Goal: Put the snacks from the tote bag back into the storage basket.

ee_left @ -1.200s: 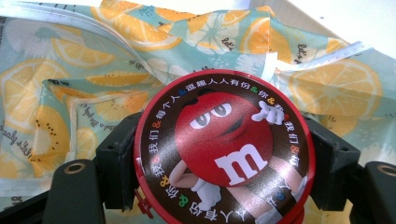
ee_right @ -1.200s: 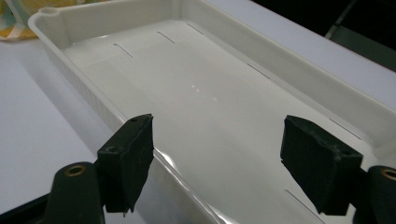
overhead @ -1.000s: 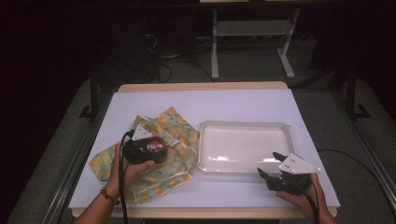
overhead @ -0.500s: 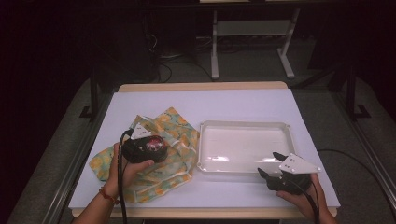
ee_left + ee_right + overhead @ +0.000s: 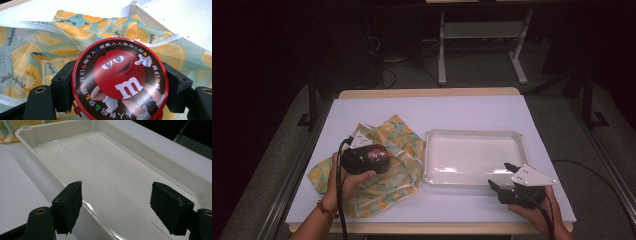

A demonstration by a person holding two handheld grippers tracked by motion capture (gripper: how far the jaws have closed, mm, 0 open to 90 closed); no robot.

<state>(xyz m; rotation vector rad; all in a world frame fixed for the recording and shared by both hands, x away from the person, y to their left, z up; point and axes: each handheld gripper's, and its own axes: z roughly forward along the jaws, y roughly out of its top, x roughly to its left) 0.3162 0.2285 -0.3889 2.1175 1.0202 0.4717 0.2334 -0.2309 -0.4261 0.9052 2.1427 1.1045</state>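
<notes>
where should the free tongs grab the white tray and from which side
Take the white tray by its near long rim, coming from the person's side. The right tongs hang open there, one jaw outside the wall and one over the inside. The rim is a thin upright wall with a flared lip, likely easy to pinch. The left tongs are shut on the round red tin.

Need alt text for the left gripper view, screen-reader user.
A round red tin with a cartoon candy character on its lid sits clamped between the left tongs, whose black jaws press its two sides. Behind it lies a crumpled cloth printed with lemon slices, and a corner of a white tray shows at top.
</notes>
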